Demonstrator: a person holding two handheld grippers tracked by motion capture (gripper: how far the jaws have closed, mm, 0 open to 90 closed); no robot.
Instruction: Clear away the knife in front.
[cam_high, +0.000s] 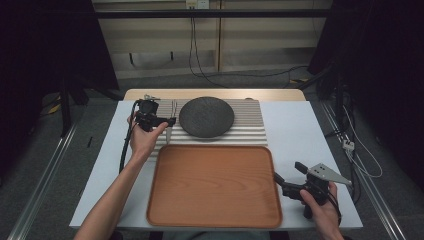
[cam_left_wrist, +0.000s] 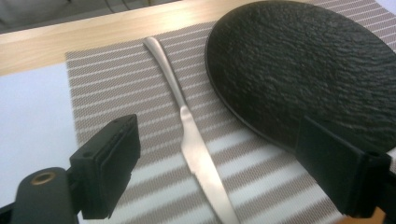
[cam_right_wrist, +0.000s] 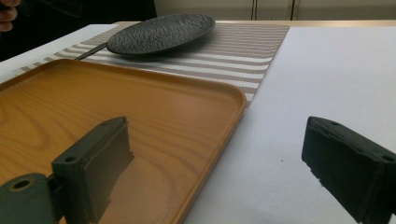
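A round black plate (cam_high: 206, 117) rests on the striped placemat (cam_high: 247, 129). Just this side of the placemat, an empty wooden tray (cam_high: 214, 186) sits on the white bench (cam_high: 300, 130).

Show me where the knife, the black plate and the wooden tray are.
knife (cam_left_wrist: 198, 154), left gripper view, on the blade.
black plate (cam_high: 206, 117), high view, on the middle of its top.
wooden tray (cam_high: 212, 185), high view, on its bare floor.

Even overhead light brightens the table against dark surroundings; close foreground parts are softly blurred.
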